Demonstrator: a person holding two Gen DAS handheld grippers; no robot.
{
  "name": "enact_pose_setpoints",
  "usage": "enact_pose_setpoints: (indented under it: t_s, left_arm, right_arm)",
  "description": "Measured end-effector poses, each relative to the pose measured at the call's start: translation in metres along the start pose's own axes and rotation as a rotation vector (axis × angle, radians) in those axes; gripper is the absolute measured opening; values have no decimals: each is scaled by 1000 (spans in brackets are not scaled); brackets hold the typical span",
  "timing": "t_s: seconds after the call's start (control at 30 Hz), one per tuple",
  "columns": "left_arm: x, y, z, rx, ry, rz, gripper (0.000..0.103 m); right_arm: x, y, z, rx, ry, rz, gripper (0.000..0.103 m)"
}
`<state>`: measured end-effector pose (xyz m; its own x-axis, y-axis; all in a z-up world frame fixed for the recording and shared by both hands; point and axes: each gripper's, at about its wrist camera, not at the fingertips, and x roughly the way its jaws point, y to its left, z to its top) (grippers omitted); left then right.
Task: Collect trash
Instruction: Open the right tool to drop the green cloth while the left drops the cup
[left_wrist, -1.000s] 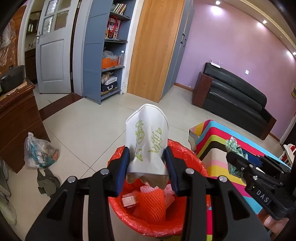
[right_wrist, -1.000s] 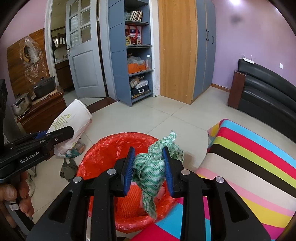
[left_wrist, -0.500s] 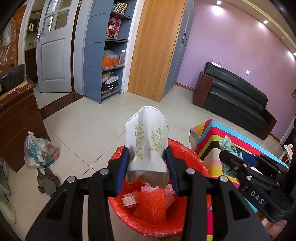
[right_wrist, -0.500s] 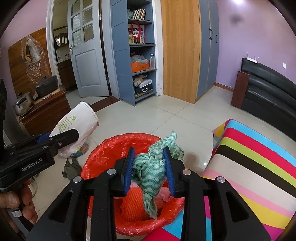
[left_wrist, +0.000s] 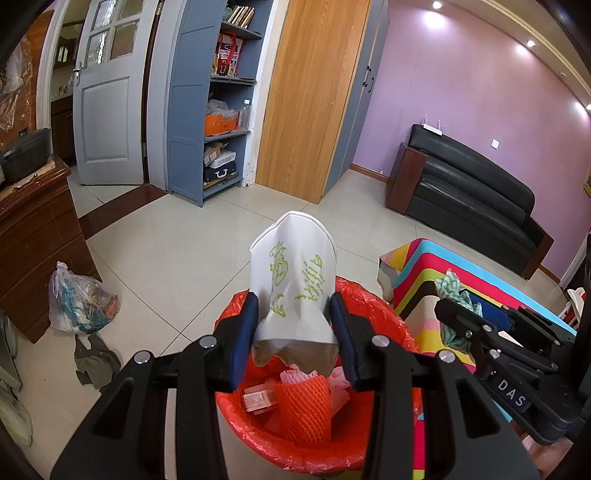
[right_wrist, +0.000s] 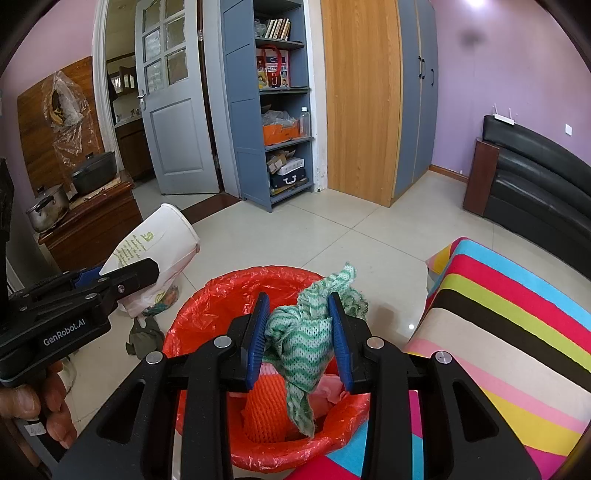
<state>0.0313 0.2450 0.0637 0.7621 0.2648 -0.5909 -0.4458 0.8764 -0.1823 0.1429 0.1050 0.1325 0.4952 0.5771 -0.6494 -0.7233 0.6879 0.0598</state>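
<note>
A bin lined with a red bag (left_wrist: 369, 295) stands on the tiled floor, holding an orange foam net and paper scraps. My left gripper (left_wrist: 293, 306) is shut on a crushed white paper cup (left_wrist: 295, 266) with green print, held above the bin's near rim. In the right wrist view the cup (right_wrist: 162, 236) and left gripper (right_wrist: 136, 273) sit left of the bin (right_wrist: 221, 295). My right gripper (right_wrist: 299, 306) holds a green-and-white cloth (right_wrist: 303, 339) over the bin. Its jaws are easing apart, and the cloth still touches both pads, its tail hanging into the bin.
A striped cushion (right_wrist: 498, 332) presses against the bin's right side. A clear plastic bag of rubbish (left_wrist: 81, 299) and a dark rag (left_wrist: 96, 362) lie on the floor at left by a wooden cabinet (left_wrist: 33, 236). A black sofa (left_wrist: 472, 184) lines the far wall.
The right gripper has shifted a little left, further over the bin, and its jaws stand slightly wider around the cloth. The left gripper and cup have not moved.
</note>
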Motion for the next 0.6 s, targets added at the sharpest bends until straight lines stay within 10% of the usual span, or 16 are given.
enact_pose_setpoints:
  t_s: [0.6]
  left_arm:
    - [-8,-3,-9,-12,26,10,72]
  right_arm:
    - [-8,-17,-11,42,9,-31,60]
